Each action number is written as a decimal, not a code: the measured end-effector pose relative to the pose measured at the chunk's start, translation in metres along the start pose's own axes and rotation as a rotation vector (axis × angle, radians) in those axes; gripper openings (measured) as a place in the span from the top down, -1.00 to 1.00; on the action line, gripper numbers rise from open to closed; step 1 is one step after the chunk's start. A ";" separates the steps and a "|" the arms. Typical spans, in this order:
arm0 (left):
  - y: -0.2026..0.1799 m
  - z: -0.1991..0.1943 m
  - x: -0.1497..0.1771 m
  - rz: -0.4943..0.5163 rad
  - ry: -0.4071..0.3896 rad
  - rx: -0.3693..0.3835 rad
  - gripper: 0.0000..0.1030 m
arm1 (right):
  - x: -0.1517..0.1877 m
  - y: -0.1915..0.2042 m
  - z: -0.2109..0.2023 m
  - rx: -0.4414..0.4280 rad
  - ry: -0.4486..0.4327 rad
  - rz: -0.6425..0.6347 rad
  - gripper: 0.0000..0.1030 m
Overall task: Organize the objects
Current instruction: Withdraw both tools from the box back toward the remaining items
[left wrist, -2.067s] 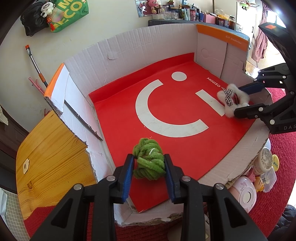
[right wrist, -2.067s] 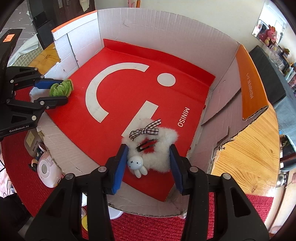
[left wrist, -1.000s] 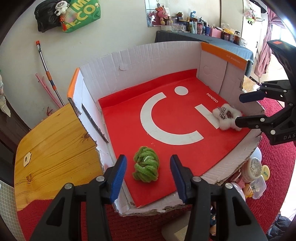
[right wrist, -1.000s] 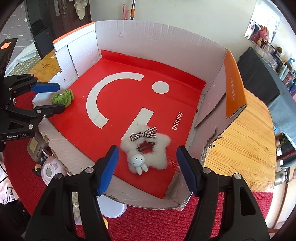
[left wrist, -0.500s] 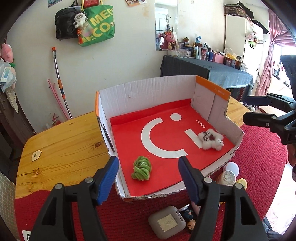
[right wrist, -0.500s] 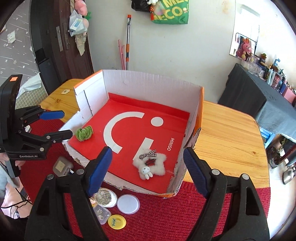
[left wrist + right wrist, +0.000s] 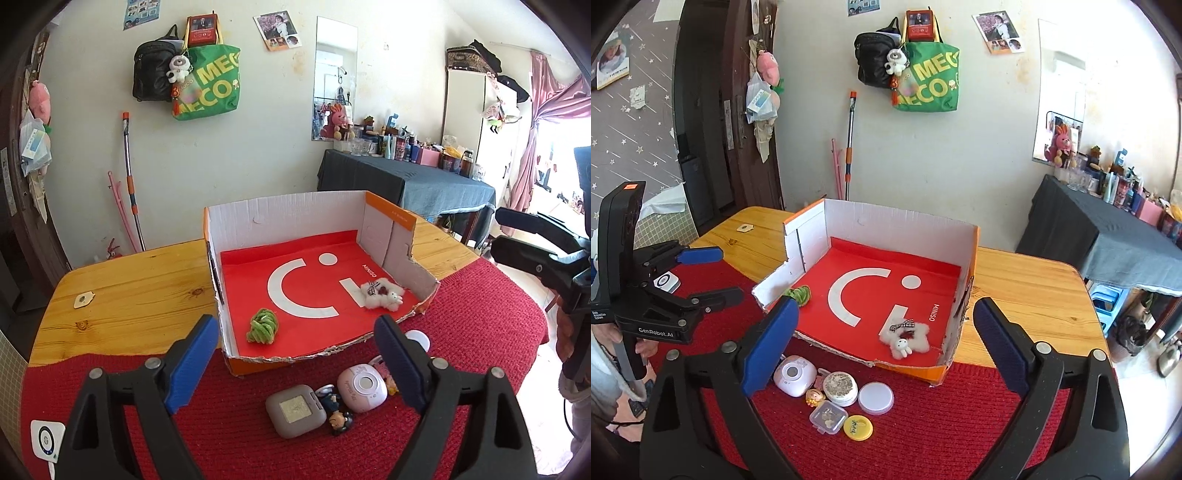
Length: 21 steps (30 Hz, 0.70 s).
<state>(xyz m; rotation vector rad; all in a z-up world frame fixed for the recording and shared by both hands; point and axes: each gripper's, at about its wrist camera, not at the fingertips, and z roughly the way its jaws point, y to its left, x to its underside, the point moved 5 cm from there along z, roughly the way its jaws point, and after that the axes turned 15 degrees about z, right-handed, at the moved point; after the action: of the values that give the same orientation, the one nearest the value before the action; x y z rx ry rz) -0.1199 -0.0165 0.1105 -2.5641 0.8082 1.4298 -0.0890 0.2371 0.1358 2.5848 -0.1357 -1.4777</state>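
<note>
Fuzzy green chenille, twisted into a knot (image 7: 263,326), lies on the smooth red liner of the torn cardboard box (image 7: 284,221), beyond and between the left gripper's (image 7: 291,345) blue-padded jaws, which are opening with nothing between them. A fluffy white star-shaped plush (image 7: 907,336) with a gingham bow and small rabbit figure sits in the box ahead of the right gripper (image 7: 884,334), whose jaws are also opening on nothing. Small round lids and cases (image 7: 842,391) dot the ribbed red mat (image 7: 923,424) nearer the jaws.
</note>
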 end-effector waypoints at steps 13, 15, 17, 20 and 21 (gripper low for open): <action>-0.018 -0.031 0.035 -0.078 -0.080 -0.108 -0.92 | 0.059 -0.003 -0.012 0.056 -0.091 0.065 -1.00; -0.023 -0.030 0.040 -0.075 -0.082 -0.131 -0.92 | 0.070 -0.004 -0.010 0.075 -0.088 0.071 -1.00; -0.028 -0.030 0.047 -0.084 -0.081 -0.147 -0.92 | 0.079 -0.005 -0.007 0.091 -0.088 0.074 -1.00; -0.034 -0.026 0.058 -0.098 -0.069 -0.155 -1.00 | 0.092 -0.007 -0.003 0.098 -0.078 0.095 -1.00; -0.036 -0.024 0.061 -0.101 -0.062 -0.158 -1.00 | 0.096 -0.008 -0.001 0.100 -0.071 0.102 -1.00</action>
<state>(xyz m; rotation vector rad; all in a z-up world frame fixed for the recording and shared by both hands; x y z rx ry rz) -0.0578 -0.0179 0.0682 -2.6155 0.5694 1.5927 -0.0399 0.2297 0.0536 2.5591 -0.3535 -1.5637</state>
